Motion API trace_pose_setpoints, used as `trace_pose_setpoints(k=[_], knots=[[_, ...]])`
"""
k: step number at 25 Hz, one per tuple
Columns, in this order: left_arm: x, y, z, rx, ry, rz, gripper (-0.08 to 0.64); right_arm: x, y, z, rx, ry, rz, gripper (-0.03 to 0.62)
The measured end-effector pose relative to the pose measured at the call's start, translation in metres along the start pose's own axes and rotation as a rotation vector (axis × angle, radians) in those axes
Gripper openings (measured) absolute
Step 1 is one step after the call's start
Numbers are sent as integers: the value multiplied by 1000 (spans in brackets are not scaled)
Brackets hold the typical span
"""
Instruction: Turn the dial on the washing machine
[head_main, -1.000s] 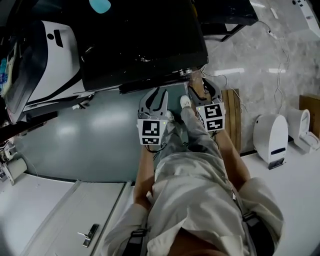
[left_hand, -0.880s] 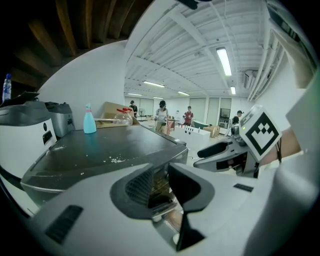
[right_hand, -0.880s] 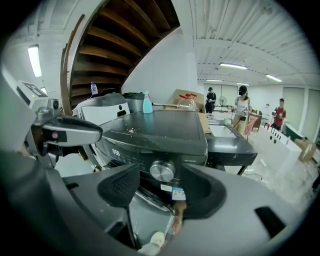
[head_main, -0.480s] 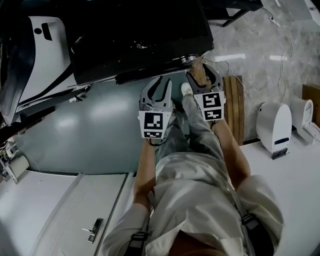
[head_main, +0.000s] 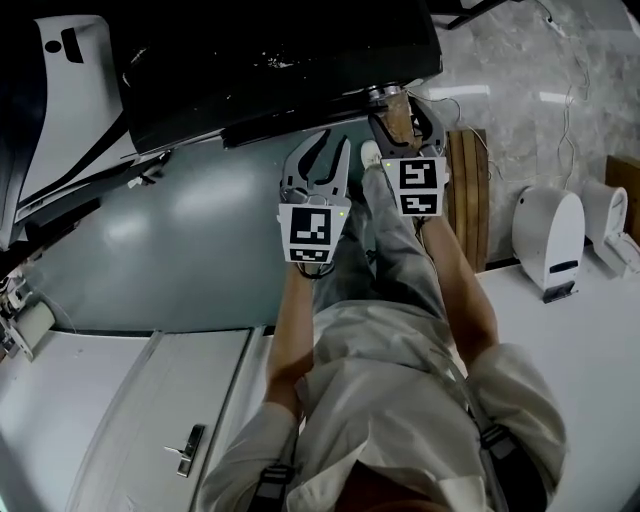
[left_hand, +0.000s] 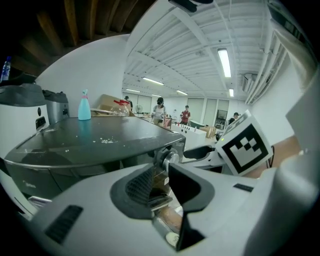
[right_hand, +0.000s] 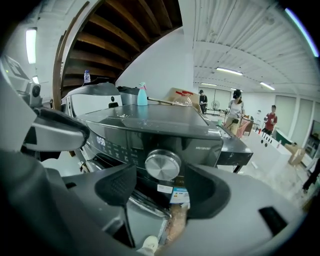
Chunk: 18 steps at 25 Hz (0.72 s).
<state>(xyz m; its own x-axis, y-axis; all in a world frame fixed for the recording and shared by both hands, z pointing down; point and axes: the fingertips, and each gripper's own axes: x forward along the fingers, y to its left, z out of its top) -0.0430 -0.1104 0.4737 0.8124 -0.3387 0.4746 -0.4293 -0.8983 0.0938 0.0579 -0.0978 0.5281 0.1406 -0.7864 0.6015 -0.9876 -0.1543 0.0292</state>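
Note:
The dark washing machine (head_main: 270, 70) fills the top of the head view. Its round silver dial (right_hand: 162, 165) sits on the front panel beside a lit display; it also shows as the dial (head_main: 378, 94) and the dial (left_hand: 167, 159). My right gripper (right_hand: 162, 192) faces the dial straight on. Its jaws are opening, the dial stands in the gap at their tips, and the pads do not press on it. From above, the right gripper (head_main: 402, 112) is at the machine's front corner. My left gripper (head_main: 325, 152) hangs just left of it, jaws narrowly apart, empty; the left gripper (left_hand: 160, 185) points toward the dial.
A wooden pallet (head_main: 465, 215) and a white appliance (head_main: 548, 240) stand on the right. A white machine (head_main: 70, 100) stands at the left, and a door with a handle (head_main: 187, 450) lies low left. A blue spray bottle (right_hand: 142, 94) stands on the washer's lid. People stand far behind.
The right gripper's jaws have spread wider around the dial. Both grippers sit slightly higher in the head view. The left gripper keeps its place beside the right one.

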Motion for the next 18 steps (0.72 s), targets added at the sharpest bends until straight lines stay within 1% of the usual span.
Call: trace_pose_setpoints(k=[5,9,18], knots=[[0,1,-6,0,3,-13,98,11,1,-2,-1,-6,-32,309],[-1,5,-11,-3,9,-12,98,19,2,-4,-8,-6,-57,331],[-6,10,-19,-13,13,-10,98,27,-3,-8,-10,-12,-110,325]])
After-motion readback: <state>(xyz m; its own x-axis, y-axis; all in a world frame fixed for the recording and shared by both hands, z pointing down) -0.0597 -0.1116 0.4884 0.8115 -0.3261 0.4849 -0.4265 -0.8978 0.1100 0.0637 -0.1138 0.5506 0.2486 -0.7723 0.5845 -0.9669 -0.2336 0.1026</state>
